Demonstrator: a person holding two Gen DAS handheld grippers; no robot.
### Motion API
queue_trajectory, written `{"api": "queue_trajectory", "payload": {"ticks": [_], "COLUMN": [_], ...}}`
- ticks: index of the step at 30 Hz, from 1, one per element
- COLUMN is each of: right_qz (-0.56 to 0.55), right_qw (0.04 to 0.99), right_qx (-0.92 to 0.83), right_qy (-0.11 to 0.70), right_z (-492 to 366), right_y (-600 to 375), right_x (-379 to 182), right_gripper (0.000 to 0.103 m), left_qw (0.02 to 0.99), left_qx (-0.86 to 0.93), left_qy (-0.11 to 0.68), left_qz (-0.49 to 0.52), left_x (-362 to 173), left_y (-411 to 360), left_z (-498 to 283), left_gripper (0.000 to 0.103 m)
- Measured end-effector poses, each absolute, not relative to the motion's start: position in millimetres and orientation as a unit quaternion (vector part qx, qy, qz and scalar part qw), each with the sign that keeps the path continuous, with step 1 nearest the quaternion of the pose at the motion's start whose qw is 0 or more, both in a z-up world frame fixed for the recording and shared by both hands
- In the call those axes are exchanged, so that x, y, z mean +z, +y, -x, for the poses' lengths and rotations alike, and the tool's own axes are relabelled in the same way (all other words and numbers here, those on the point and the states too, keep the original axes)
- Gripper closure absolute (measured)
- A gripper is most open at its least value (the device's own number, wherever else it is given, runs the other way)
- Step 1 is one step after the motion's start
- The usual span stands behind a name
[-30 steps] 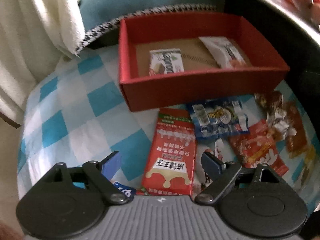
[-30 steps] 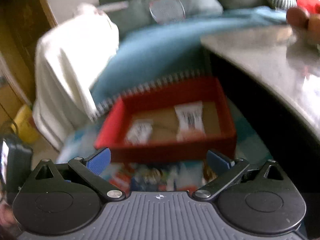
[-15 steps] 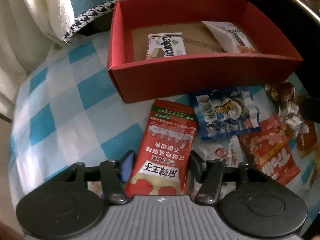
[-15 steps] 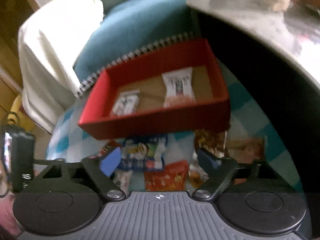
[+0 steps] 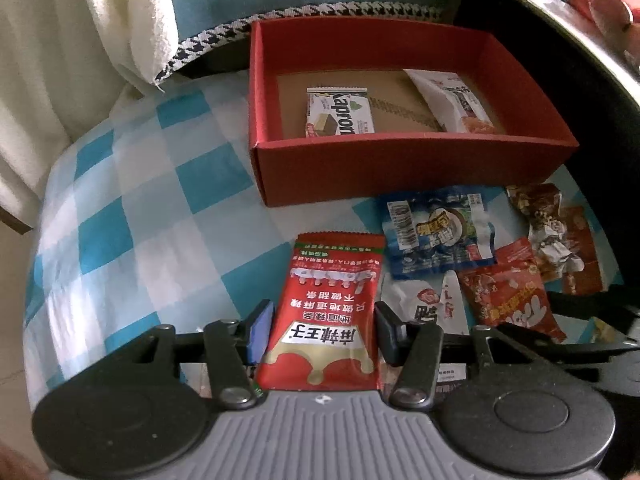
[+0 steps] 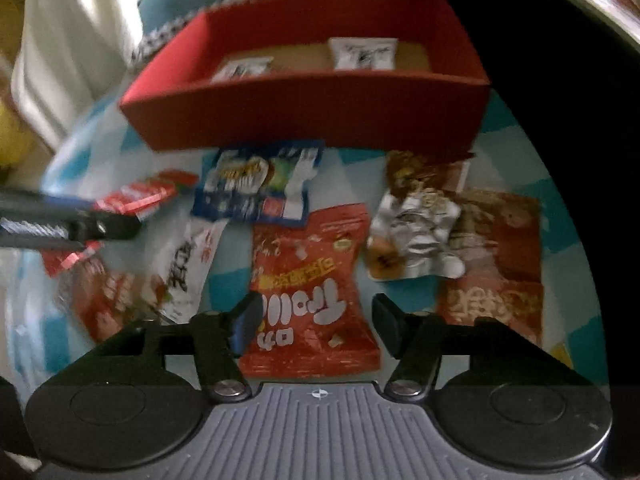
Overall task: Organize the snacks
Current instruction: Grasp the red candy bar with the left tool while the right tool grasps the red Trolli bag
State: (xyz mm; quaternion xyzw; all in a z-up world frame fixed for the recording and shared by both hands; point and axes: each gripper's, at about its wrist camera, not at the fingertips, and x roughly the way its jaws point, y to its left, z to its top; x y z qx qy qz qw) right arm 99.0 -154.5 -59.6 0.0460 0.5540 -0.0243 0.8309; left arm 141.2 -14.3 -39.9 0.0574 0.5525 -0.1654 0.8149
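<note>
Since half a second ago: left tongs [image 5: 323, 332] narrowed, fingers now flanking the red milk-candy packet [image 5: 332, 312]; right tongs [image 6: 316, 322] dropped from above the pile down to the orange-red snack bag [image 6: 310, 300].

Left tongs: fingers close on either side of the red packet, seemingly touching its edges (firm grip cannot be confirmed). Packet lies flat on the blue-and-white checked cloth [image 5: 120, 220], in front of the red box [image 5: 400, 160].

Right tongs: spread open, one finger either side of the orange-red bag, small gaps visible.

Red box: holds a white wafer packet [image 5: 340, 114] at left and a white-and-orange packet [image 5: 452, 104] at right.

Loose on cloth, between box and tongs: blue packet [image 5: 436, 232], white packet [image 5: 428, 300], crumpled brown-and-silver wrappers [image 6: 420, 220], flat orange sachet [image 6: 496, 264].

Right-wrist view motion-blurred; left gripper enters at its left edge.
</note>
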Motion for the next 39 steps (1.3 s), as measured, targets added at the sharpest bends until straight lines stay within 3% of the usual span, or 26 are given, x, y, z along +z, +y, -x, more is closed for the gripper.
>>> {"api": "queue_trajectory", "payload": {"ticks": [6,10,12,13,16,18,20,21,33,36,39], "right_qz": [-0.036,0.006,0.026,0.026,0.0,-0.025,-0.005,0.004,-0.008,0.0,0.011], "right_qw": [0.83,0.829,0.83,0.826,0.829,0.83,0.835,0.835,0.82,0.824,0.82], "right_qx": [-0.014,-0.003,0.005,0.014,0.023,0.017,0.001,0.003,0.012,0.01,0.001], "right_qy": [0.557,0.559,0.557,0.562,0.559,0.556,0.55,0.55,0.572,0.567,0.572], "right_z": [-112.1,-119.3,-117.7,-116.3,-113.4,-113.7,-114.1,-114.6,-76.3,-76.2,-84.3], "right_y": [-147.0,-132.4,-128.1,-130.1,-140.7,-148.8,-148.0,-147.2,-145.2,-144.6,-144.7], "right_x": [-59.8,-69.6,-72.9,-74.6,-73.0,-68.2,-62.7,-61.5,-58.5,-63.3,-71.2], "right_gripper": [0.031,0.013,0.009,0.0,0.0,0.004,0.031,0.034,0.038,0.031,0.007], "left_qw": [0.805,0.795,0.796,0.798,0.796,0.797,0.796,0.796,0.782,0.779,0.781], "left_qx": [-0.167,-0.156,-0.149,-0.146,-0.145,-0.143,-0.144,-0.148,-0.183,-0.172,-0.159], "left_qy": [0.566,0.582,0.582,0.58,0.583,0.582,0.583,0.582,0.589,0.595,0.595], "left_qz": [-0.053,-0.063,-0.075,-0.081,-0.073,-0.075,-0.075,-0.077,-0.088,-0.094,-0.099], "left_x": [-50.1,-66.4,-70.9,-71.3,-72.1,-72.5,-71.9,-71.5,-62.1,-66.6,-72.2], "left_y": [-14.0,-20.4,-22.1,-21.7,-17.9,-17.6,-15.8,-15.0,-9.8,-10.2,-11.1], "left_z": [-146.7,-152.4,-152.5,-152.2,-154.4,-155.4,-156.9,-157.7,-131.0,-133.7,-140.9], "left_gripper": [0.056,0.052,0.05,0.049,0.048,0.048,0.049,0.053,0.055,0.052,0.045]}}
